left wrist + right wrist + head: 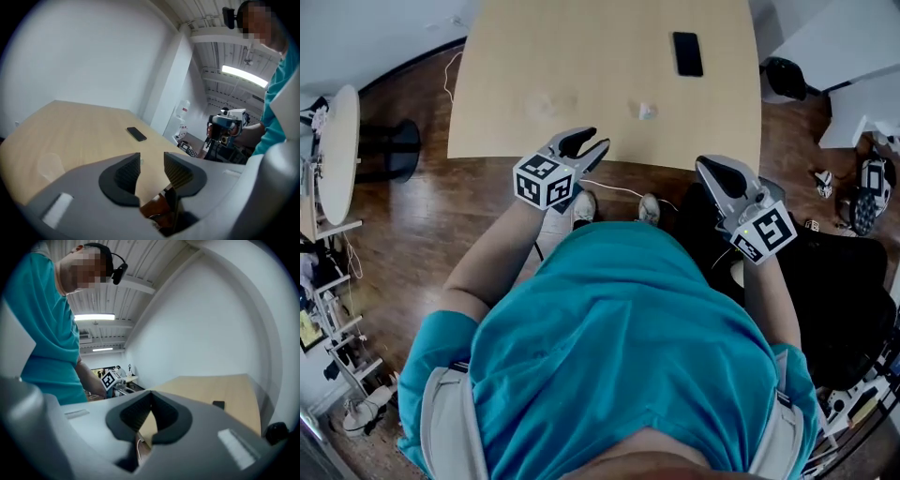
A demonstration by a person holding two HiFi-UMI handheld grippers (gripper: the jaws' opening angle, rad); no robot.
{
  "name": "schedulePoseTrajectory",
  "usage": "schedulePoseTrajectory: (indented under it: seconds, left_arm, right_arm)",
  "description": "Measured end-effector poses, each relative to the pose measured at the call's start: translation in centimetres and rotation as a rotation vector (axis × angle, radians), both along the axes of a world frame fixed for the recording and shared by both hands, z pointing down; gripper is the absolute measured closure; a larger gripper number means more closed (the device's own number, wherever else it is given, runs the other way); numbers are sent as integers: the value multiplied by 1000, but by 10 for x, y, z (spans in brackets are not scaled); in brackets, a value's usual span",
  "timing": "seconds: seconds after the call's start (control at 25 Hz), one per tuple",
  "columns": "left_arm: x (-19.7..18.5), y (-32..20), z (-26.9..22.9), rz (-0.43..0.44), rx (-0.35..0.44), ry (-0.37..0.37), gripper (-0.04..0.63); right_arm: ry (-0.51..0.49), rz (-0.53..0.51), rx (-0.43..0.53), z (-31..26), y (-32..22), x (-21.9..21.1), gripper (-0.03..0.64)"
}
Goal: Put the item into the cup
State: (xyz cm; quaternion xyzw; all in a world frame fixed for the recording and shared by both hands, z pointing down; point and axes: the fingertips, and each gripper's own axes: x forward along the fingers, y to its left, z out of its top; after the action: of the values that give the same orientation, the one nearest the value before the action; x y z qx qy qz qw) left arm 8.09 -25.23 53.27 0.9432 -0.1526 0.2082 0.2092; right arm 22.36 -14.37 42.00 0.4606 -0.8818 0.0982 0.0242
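A small pale item (647, 111) lies on the light wooden table (581, 56), near its front edge. A faint clear cup (546, 103) stands to its left on the same table; it also shows as a dim shape (49, 165) in the left gripper view. My left gripper (586, 142) hovers at the table's near edge, open, with nothing between its jaws (152, 159). My right gripper (705, 165) is off the table's front right corner, over the floor. Its jaw tips meet and it is shut on nothing (151, 397).
A black phone (687, 53) lies at the table's far right. A black office chair (839, 281) stands to the right of the person, and a round white table (337, 150) to the left. A white cable (619, 190) runs across the wooden floor by the person's shoes.
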Motion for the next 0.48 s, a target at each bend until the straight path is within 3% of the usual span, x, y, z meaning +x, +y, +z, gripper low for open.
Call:
schedulePoseTrajectory:
  seconds: [0.12, 0.24, 0.48]
  left_arm:
    - [26, -15, 32, 31, -62, -43, 440]
    - [52, -21, 67, 66, -112, -134, 430]
    - [88, -43, 116, 84, -117, -264, 412]
  right_arm:
    - [13, 48, -23, 14, -4, 6, 614]
    - [0, 95, -63, 32, 0, 12, 614]
    - [-20, 121, -108, 68, 4, 22, 614]
